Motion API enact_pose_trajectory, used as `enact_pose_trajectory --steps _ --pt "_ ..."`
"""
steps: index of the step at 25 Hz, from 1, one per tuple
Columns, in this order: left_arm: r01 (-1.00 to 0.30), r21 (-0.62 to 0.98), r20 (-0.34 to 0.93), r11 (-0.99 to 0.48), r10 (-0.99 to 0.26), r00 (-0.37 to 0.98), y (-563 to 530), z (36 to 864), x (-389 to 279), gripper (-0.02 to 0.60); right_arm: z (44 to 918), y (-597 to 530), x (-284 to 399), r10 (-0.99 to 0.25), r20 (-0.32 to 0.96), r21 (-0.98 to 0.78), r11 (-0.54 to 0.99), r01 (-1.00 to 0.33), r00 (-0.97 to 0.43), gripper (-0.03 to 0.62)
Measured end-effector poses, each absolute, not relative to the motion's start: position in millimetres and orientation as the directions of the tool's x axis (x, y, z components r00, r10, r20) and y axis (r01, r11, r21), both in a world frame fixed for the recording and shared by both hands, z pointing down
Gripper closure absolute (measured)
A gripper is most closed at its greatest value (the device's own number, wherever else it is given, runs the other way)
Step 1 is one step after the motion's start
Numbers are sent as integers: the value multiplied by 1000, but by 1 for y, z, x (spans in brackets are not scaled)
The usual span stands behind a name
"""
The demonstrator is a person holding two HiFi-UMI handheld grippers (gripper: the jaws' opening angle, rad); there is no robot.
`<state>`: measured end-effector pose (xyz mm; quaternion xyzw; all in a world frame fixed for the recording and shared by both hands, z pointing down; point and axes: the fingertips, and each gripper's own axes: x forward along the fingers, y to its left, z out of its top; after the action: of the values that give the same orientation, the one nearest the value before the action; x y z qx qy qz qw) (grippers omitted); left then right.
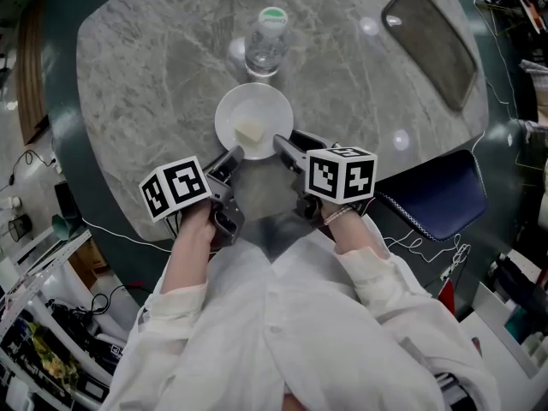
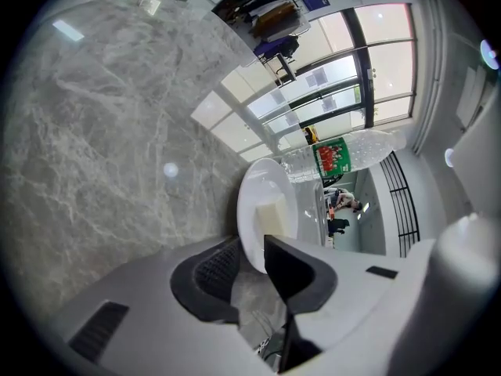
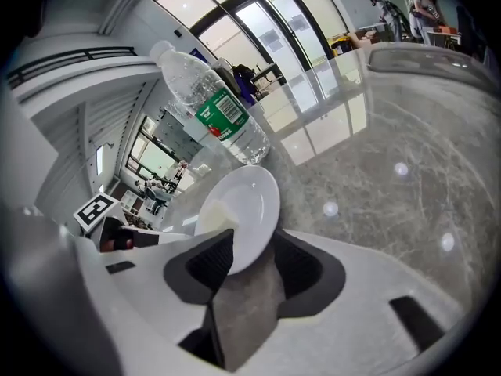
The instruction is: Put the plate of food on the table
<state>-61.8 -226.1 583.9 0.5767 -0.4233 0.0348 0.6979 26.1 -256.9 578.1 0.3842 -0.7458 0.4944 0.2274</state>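
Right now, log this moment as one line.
plate: on table, before bottle | left gripper: open, astride plate | right gripper: open, astride plate

Head view from above, steeply downward; both gripper views low and close, plate (image 1: 274, 110) and bottle (image 1: 267, 41) in common.

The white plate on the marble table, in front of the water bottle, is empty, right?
Not empty: the head view shows a pale block of food on the white plate. The rest is right.
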Motion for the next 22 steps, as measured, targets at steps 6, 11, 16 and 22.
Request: enact_pose_trajectory --steps 6,11,16,22 --pt "-534 781 624 324 -445 642 -225 582 -64 494 575 -254 34 -369 732 -528 222 -820 -572 434" --pt "-532 783 621 323 -454 639 -225 579 -64 494 565 -260 42 -409 711 -540 203 -817 -572 434" --pt "-522 803 593 286 -469 655 -226 563 -66 494 544 -263 40 -443 679 -552 218 -805 -585 434" --pt "-524 804 589 279 -493 641 -219 552 -72 494 522 -257 38 -467 653 -556 239 -796 -596 434"
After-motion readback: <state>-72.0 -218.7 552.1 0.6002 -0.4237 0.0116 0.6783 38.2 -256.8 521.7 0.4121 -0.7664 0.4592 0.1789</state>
